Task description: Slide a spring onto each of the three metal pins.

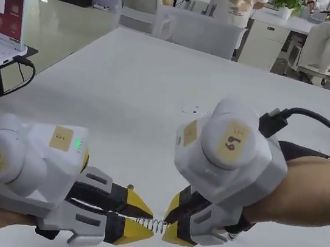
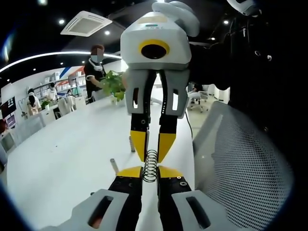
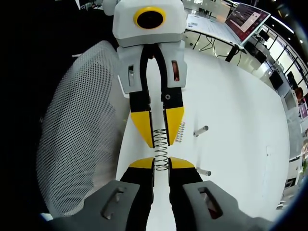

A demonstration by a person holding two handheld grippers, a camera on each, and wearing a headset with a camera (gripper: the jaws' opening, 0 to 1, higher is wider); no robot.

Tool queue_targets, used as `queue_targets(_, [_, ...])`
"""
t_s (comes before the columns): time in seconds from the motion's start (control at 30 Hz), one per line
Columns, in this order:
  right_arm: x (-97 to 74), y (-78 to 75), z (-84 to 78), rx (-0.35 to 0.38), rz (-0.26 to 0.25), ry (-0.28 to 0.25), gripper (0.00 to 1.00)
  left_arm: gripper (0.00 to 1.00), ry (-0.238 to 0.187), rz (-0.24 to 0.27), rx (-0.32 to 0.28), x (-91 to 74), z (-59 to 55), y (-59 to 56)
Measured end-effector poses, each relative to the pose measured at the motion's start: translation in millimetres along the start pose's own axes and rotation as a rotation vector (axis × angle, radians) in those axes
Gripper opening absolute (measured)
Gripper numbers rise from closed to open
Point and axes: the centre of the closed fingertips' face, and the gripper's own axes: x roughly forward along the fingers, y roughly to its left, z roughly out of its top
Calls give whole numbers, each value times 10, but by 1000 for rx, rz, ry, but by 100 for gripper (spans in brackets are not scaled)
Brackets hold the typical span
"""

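We find the spring (image 1: 154,223) held over the worktop (image 1: 158,86) — left gripper (image 2: 150,172) clamped on one end, right gripper (image 3: 161,163) on the other (tips facing). A pin (image 3: 201,130) sits near the spring.

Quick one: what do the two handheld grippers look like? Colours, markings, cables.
Both: white rounded housings, pale grey finger frames, black jaws with yellow tips. Left gripper has a green light and tan stickers; right gripper has a tan sticker handwritten 69 and a black cable.
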Motion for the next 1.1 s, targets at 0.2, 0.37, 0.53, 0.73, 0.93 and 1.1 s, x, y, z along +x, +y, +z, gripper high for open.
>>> queue_targets(0.2, [8,20,-9,-6,14,-4,9,3,-3,-11,6,5,0,-23])
queue_targets(0.37, [30,28,-17,-6,24,-9,10,2,-3,-21,5,18,17,-58])
queue_targets(0.53, [72,30,-60,-1,35,-6,11,2,-24,-22,1,14,81,-76])
queue_targets(0.73, [111,42,-100,8,44,-7,11,2,-58,-26,-3,-6,158,-85])
queue_targets(0.93, [122,47,-117,14,48,-11,10,2,-66,-24,-3,-7,164,-75])
queue_targets(1.1, [94,26,-101,20,36,-15,9,3,-61,-17,-5,-7,141,-55])
